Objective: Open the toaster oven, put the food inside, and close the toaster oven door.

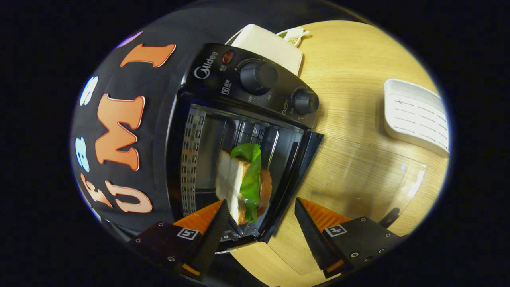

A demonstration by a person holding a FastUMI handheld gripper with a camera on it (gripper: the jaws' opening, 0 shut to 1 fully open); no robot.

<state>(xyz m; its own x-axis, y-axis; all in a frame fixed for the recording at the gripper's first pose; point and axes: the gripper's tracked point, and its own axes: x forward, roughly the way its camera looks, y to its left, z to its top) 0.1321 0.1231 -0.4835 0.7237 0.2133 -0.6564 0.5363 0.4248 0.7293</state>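
Note:
The black toaster oven stands open, seen tilted, with two knobs on its control panel. Its glass door lies folded down flat over the wooden table, the handle near my right finger. A sandwich of white bread with a green lettuce leaf rests inside the oven cavity on the wire rack. My gripper is open at the oven mouth. The sandwich is just ahead of the fingers, close beside the left fingertip. The right finger is well apart from the sandwich, over the door.
A white slatted tray lies on the wooden table beyond the door. A pale flat box sits behind the oven. The booth's black cloth wall closes off the oven's other side.

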